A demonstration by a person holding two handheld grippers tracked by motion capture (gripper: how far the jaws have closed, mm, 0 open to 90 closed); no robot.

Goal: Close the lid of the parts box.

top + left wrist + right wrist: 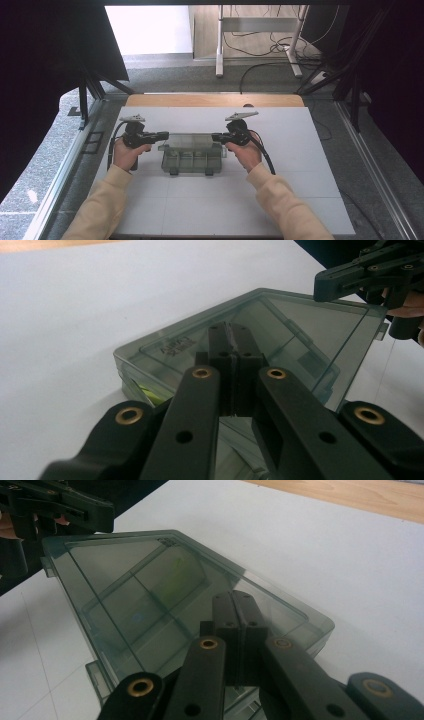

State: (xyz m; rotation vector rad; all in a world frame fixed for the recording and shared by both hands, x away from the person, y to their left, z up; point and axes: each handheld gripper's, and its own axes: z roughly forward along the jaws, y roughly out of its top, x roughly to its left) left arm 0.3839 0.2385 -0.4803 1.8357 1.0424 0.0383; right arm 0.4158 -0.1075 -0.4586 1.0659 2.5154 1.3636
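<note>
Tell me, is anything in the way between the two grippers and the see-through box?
No, nothing visible. The left gripper and the right gripper, both shut, sit right at the two ends of the plastic box, over its lid, on the white table.

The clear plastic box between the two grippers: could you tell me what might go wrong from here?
1. Both the left gripper and the right gripper are shut, at opposite ends of the raised lid, so it could slip off them and drop.
2. The box sits loose on the smooth white table, so uneven pushing might slide or twist it.
</note>
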